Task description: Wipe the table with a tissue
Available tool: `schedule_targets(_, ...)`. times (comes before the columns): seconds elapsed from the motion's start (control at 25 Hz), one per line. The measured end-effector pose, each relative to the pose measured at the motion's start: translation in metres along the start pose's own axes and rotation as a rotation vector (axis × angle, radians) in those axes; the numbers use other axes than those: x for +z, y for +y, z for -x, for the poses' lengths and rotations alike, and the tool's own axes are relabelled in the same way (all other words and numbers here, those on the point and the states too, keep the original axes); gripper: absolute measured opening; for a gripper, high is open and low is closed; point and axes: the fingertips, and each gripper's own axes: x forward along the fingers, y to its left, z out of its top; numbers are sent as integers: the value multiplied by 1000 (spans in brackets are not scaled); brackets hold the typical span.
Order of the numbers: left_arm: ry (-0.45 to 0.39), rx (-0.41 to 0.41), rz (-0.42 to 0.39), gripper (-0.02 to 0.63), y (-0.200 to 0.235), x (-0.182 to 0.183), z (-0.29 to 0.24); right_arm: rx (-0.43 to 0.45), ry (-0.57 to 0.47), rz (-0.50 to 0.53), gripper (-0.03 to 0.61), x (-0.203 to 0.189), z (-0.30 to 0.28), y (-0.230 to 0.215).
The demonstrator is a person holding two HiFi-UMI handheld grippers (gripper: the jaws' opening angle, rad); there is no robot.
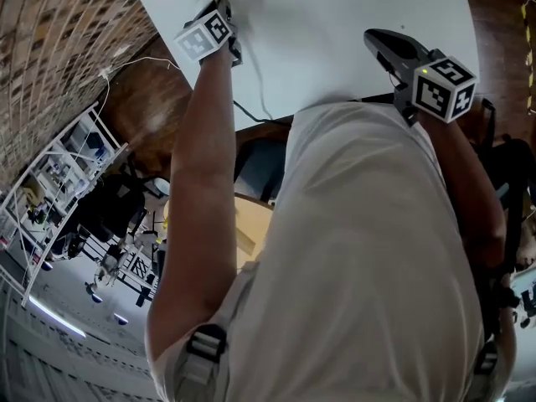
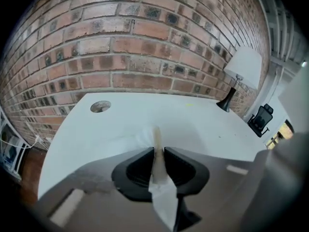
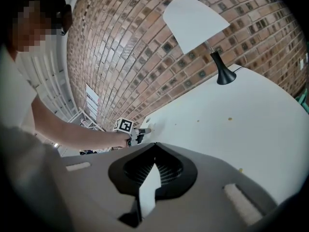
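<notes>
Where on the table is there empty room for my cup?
The wide middle of the table, between the tissue in the left gripper and the lamp, is bare. So is the stretch between the hole and the tissue. Only the spot at the tissue is busy.

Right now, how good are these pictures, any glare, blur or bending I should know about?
Left gripper view: the brick wall bows, the corners go black, and the tissue looks soft ahead of the jaws. Head view: the white table is washed out around the left gripper. Right gripper view: the lampshade is flat white and the wall curves hard.
</notes>
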Motion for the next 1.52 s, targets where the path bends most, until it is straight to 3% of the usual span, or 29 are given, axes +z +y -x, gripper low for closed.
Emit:
schedule_targets(0.56,73,-144,-93,72,-43,-6,-16,-23,-17,-14,6,-4,3,-4)
schedule_targets(0.76,110,-198,-87,71,-55,-7,-20,-36,-20,-15,6,-6,5,-5)
schedule_targets(0.96,184,-364,-67,69,-87,-16,-22,-37,-12,-2,6,-6,4,-3)
schedule_targets(1.2,298,-614,-84,69,-157,-52,-7,-42,-11,12,6,-8,6,2)
schedule_targets(1.28,280,-678,-72,71,-176,-59,4,-44,-14,18,6,-6,5,5)
schedule_targets(1.4,204,-776,21,72,-197,-57,25,-53,-17,28,6,-5,2,8)
schedule_targets(1.52,107,-814,79,72,-203,-50,48,-64,-18,39,6,-6,-3,10)
